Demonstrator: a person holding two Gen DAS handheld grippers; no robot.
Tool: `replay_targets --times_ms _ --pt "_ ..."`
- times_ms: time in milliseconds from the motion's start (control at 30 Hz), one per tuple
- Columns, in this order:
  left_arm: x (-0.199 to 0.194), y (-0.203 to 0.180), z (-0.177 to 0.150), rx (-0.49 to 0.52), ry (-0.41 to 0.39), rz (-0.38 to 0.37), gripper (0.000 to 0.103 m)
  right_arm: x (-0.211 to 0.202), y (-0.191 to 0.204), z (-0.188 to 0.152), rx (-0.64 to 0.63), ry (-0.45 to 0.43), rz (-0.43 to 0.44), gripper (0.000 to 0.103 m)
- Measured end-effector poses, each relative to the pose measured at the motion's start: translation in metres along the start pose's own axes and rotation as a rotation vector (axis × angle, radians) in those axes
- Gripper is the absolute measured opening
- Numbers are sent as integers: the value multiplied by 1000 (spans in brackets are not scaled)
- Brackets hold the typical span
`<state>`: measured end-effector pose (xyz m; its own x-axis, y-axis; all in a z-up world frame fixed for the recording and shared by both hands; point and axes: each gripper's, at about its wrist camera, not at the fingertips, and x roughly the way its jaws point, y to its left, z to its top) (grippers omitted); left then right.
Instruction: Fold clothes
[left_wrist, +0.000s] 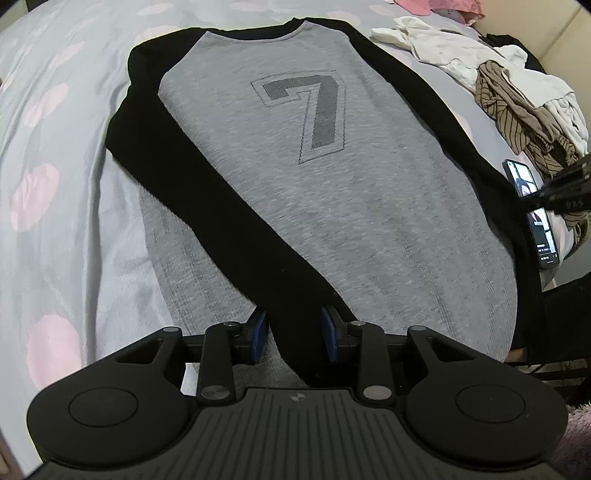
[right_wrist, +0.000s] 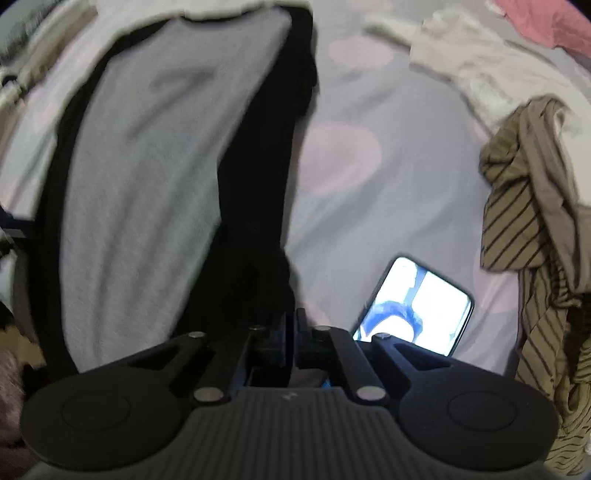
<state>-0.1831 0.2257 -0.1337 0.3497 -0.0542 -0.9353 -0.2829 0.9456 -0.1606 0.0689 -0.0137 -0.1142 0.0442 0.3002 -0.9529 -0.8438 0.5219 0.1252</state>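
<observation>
While the sleeves are being folded in: this looks like the step in hand.
Garment: grey knit raglan shirt with black sleeves (left_wrist: 332, 206), flat across the frame's centre on a pale lilac bedsheet with pink dots (left_wrist: 55, 147).
Left gripper (left_wrist: 295, 328): jaws apart, straddling the left black sleeve (left_wrist: 229, 206) at lower centre.
Right gripper (right_wrist: 291, 328): jaws pressed together on the right black sleeve (right_wrist: 258, 221).
Next: probably carrying that sleeve across the body.
Writing: a large "7" (left_wrist: 306, 110); lit smartphone (right_wrist: 413, 306) text unreadable.

Bedsheet (left_wrist: 66, 155) left of the shirt (left_wrist: 332, 206) lies open (phone (right_wrist: 413, 306), striped garment (right_wrist: 524, 206) crowd right).
</observation>
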Motion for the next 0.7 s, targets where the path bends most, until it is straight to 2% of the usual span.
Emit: replay_targets --times_ms 167,300,367,533,600,700 --pt "-1 1 0 -7 3 -1 28 -39 12 10 54 -116 153 5" --pt "-1 -1 1 -5 1 -3 28 -43 46 16 18 -126 268 5" --pt "-1 -2 1 -1 0 -1 28 -37 67 18 -32 -113 297 5" --pt "-2 -1 0 -2 1 6 28 -18 99 27 -101 -78 320 17" --pt "-2 1 0 -8 0 7 28 -19 95 30 -97 -94 301 25" --pt "-2 5 0 -21 2 8 28 -17 81 32 -69 -97 238 27"
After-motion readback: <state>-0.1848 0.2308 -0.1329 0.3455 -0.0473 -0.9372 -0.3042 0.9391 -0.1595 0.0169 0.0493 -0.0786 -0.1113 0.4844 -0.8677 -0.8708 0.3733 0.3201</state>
